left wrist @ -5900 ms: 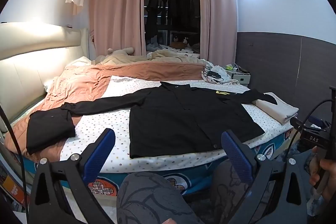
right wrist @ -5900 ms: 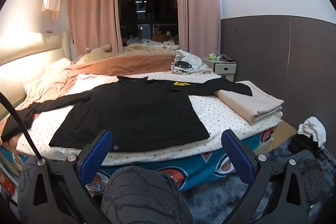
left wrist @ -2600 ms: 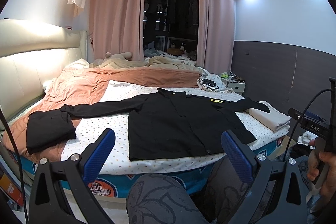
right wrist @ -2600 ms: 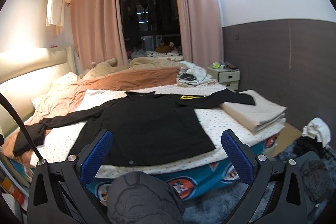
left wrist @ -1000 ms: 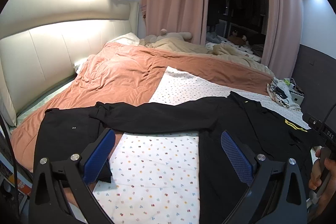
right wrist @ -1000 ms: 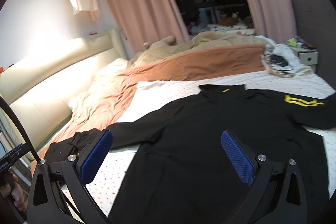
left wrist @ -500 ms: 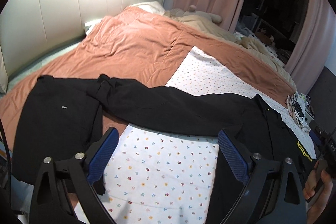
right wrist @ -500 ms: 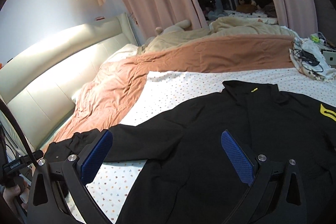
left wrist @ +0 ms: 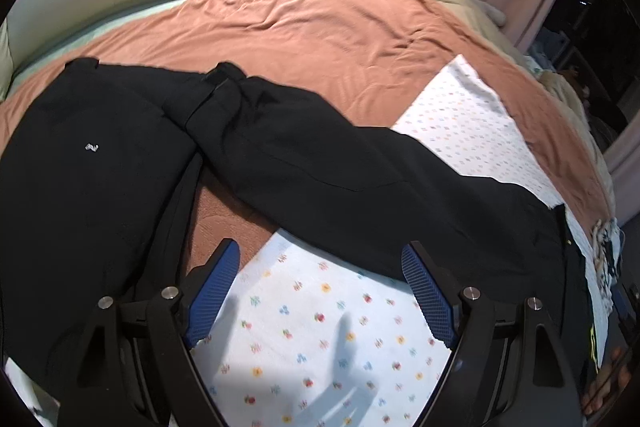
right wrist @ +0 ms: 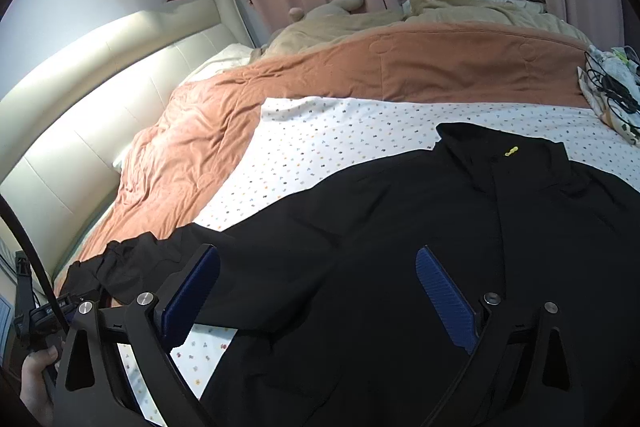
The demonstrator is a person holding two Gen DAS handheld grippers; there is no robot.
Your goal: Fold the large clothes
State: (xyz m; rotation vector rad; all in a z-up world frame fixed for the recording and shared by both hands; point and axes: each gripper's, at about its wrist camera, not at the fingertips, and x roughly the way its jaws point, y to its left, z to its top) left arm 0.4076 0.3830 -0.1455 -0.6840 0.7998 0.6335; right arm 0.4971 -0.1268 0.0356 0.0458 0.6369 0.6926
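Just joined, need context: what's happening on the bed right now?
A person holds a gripper in each hand over a black jacket spread flat on the bed. The left gripper hangs above the outstretched sleeve; its jaws have just been closing, nothing between them. The right gripper is open above the jacket's body. Nothing is gripped or folded yet.

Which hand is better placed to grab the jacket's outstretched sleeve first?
Left. The left gripper hangs open right beside the sleeve, while the right gripper is over the jacket body.

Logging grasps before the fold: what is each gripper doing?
Left gripper: jaws open, just been closing, nothing between them.
Right gripper: jaws open above the black jacket.
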